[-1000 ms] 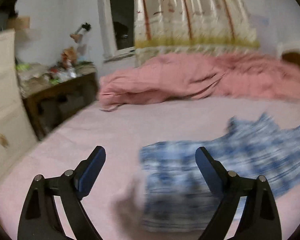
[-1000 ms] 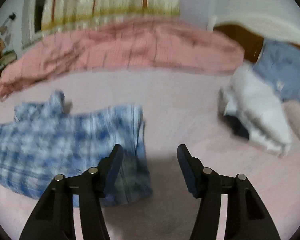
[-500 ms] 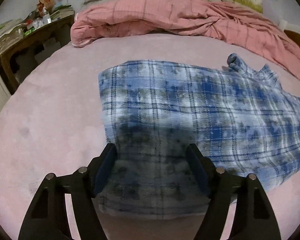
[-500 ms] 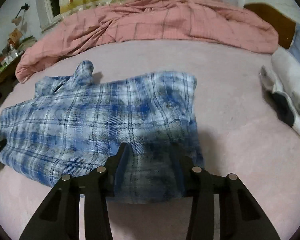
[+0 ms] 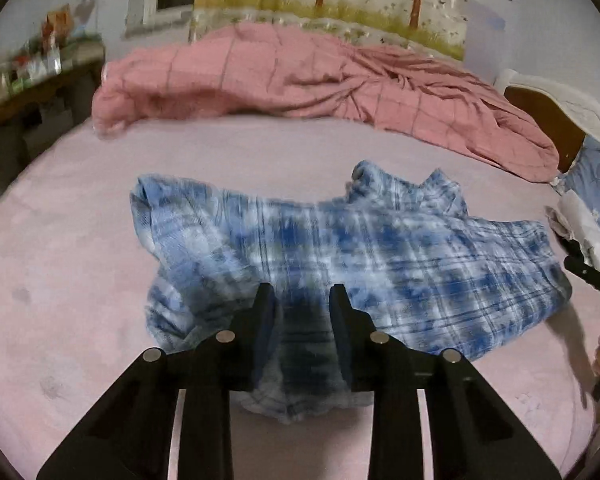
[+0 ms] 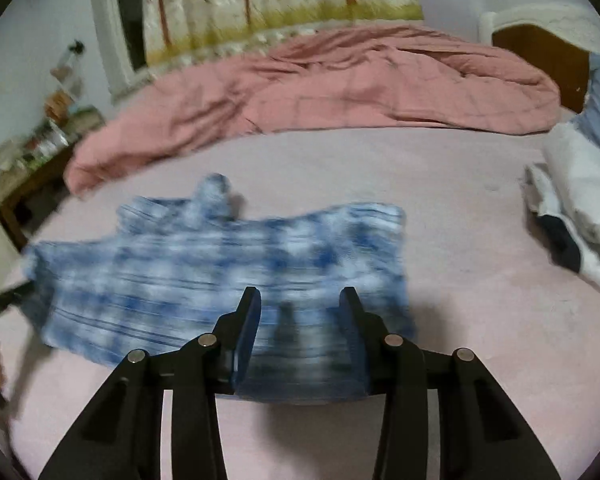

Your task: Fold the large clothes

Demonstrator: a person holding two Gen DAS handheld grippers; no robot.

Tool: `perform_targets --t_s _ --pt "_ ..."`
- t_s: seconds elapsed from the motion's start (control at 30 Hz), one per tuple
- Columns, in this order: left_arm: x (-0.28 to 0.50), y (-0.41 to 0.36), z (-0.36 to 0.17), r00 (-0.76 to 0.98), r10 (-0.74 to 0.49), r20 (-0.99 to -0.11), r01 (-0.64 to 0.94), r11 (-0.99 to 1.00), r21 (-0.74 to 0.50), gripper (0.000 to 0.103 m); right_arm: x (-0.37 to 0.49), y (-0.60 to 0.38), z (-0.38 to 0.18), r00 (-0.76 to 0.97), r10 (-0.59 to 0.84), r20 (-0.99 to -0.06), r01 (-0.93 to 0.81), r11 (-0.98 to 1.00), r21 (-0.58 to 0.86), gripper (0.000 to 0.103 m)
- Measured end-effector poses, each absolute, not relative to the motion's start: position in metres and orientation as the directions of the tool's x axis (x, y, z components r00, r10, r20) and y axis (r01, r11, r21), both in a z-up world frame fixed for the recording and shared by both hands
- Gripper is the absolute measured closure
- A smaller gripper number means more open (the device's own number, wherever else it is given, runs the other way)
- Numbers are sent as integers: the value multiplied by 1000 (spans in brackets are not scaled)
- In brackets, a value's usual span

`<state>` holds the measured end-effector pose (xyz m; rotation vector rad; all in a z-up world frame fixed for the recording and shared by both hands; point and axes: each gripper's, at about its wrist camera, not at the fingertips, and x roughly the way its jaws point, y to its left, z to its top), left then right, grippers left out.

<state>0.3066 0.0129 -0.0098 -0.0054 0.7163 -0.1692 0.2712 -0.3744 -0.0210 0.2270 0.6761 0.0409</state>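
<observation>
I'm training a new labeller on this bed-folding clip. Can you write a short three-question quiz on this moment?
1. True or false: the blue plaid flannel shirt lies on the pale pink bed sheet.
2. What lies bunched behind the shirt? A) salmon-pink checked quilt B) green towel C) brown coat
3. Which edge of the shirt runs between the fingers of the left claw and of the right claw?

Key: 1 true; 2 A, the quilt; 3 the near edge.
</observation>
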Motion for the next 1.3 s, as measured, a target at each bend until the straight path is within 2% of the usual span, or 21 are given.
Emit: perform_targets --t_s 0.07,0.13,0.17,0.2,0.23,0.27,0.33,0.4,0.47,0.53,0.63,0.73,0.87,1.1,1.3 --pt "293 -3 2 823 -43 -567 120 988 101 76 270 -366 -21 781 120 -613 20 976 216 59" --pt "282 -8 12 881 35 -473 61 981 185 72 270 -353 -25 787 79 -612 19 988 152 59" --pt "278 -6 16 899 47 -434 38 982 184 68 270 -348 -26 792 58 -608 24 992 125 59" --pt "272 -4 21 915 32 -402 37 986 164 60 270 -343 -27 797 38 -603 31 994 104 59" --pt "274 -3 25 917 -4 -398 65 988 139 60 269 -342 -29 800 29 -599 39 994 99 59" --pt "275 -2 27 905 -61 -421 115 988 104 59 269 -343 -30 801 26 -598 48 993 109 60" --pt "285 0 25 859 -134 -493 160 987 9 72 273 -347 -35 774 52 -631 62 985 158 79" --pt "304 -3 12 766 -208 -609 191 977 -94 76 280 -349 -41 738 99 -667 43 980 193 79" --pt "320 -4 -8 678 -260 -687 195 965 -174 76 281 -347 -45 730 101 -676 31 983 181 81" --pt "331 -10 -27 607 -301 -735 196 954 -229 77 282 -342 -48 727 94 -680 12 989 150 81" --pt "344 -18 -49 554 -295 -778 189 955 -228 79 283 -339 -54 714 102 -693 4 989 149 81" --pt "347 -21 -64 557 -258 -789 148 966 -212 83 288 -340 -63 696 108 -710 9 987 159 81" --pt "350 -31 -64 593 -192 -782 145 981 -131 83 292 -341 -67 688 121 -716 10 984 176 81" --pt "387 -32 -60 622 -163 -766 60 985 -161 85 292 -336 -69 687 93 -721 12 990 138 81" --pt "439 -41 -67 591 -131 -796 38 990 -135 85 294 -335 -69 681 90 -727 8 991 130 81"
